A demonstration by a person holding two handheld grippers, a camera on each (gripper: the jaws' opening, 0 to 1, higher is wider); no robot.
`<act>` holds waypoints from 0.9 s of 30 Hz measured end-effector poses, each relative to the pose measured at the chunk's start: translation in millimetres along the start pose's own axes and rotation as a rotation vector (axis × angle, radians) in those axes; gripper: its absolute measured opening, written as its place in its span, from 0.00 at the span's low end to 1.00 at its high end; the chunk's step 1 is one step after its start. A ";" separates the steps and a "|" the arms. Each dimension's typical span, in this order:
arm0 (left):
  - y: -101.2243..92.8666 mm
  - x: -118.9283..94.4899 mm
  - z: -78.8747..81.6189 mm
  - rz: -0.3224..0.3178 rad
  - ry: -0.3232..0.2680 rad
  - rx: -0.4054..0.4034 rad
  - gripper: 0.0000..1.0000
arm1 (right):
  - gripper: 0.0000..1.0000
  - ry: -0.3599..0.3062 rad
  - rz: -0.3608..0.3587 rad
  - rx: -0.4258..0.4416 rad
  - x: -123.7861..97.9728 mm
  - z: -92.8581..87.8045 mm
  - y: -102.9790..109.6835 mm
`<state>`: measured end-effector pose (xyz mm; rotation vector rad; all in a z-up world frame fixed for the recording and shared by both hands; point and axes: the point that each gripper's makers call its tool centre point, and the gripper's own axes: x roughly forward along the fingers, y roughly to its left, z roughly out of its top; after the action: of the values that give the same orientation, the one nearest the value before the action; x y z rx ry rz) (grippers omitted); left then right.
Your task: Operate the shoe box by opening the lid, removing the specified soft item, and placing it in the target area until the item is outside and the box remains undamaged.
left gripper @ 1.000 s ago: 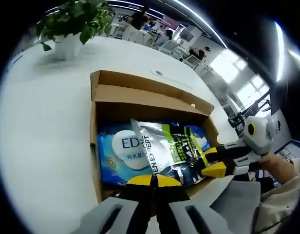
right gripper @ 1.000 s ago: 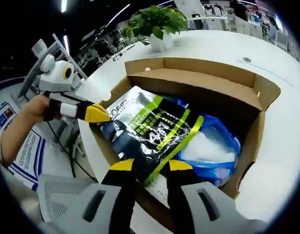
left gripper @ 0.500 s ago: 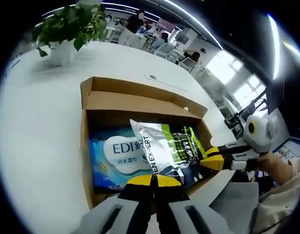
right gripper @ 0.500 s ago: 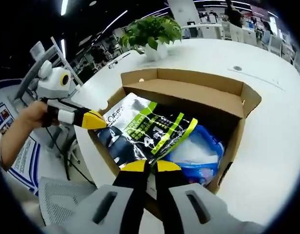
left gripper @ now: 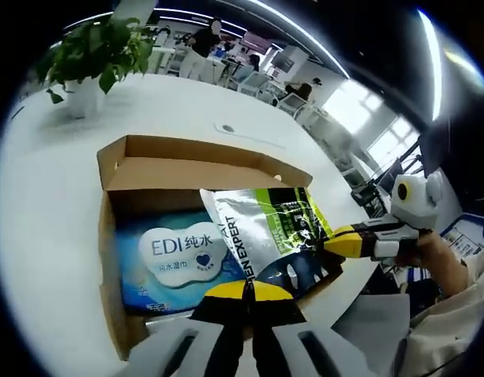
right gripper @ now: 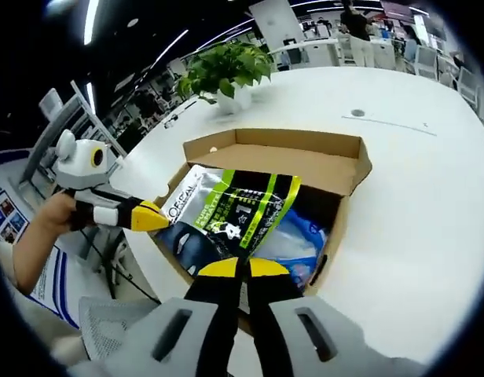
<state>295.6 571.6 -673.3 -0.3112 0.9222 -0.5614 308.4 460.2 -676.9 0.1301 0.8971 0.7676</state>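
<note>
Shoe box of brown cardboard [right gripper: 336, 169] sits open on the white round surface [right gripper: 430, 204], just ahead of both grippers. Its lid flap stands back, leaving room above. Glossy black-and-green soft pouch [left gripper: 277, 236] rises tilted over the blue wipes pack [left gripper: 175, 255], likely for lifting clear. Left gripper [left gripper: 247, 289] and right gripper [right gripper: 242, 268], jaws closed, pinch 2 pouch edges.

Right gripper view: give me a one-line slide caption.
Both claws pinch the pouch, lifting it from the open box on the table.
</note>
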 end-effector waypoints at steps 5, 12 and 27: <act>-14.8 6.0 2.7 -0.022 -0.001 0.013 0.00 | 0.00 -0.007 -0.021 0.026 -16.4 -0.6 -9.7; -35.9 19.8 7.0 -0.060 0.003 0.026 0.00 | 0.00 -0.010 -0.059 0.057 -35.5 -2.8 -29.7; -71.9 53.3 15.4 -0.107 0.024 0.056 0.00 | 0.00 -0.007 -0.118 0.108 -61.1 -10.5 -71.2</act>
<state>310.5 482.4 -665.1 -0.3052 0.9156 -0.6895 316.3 366.2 -672.5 0.1734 0.9316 0.6090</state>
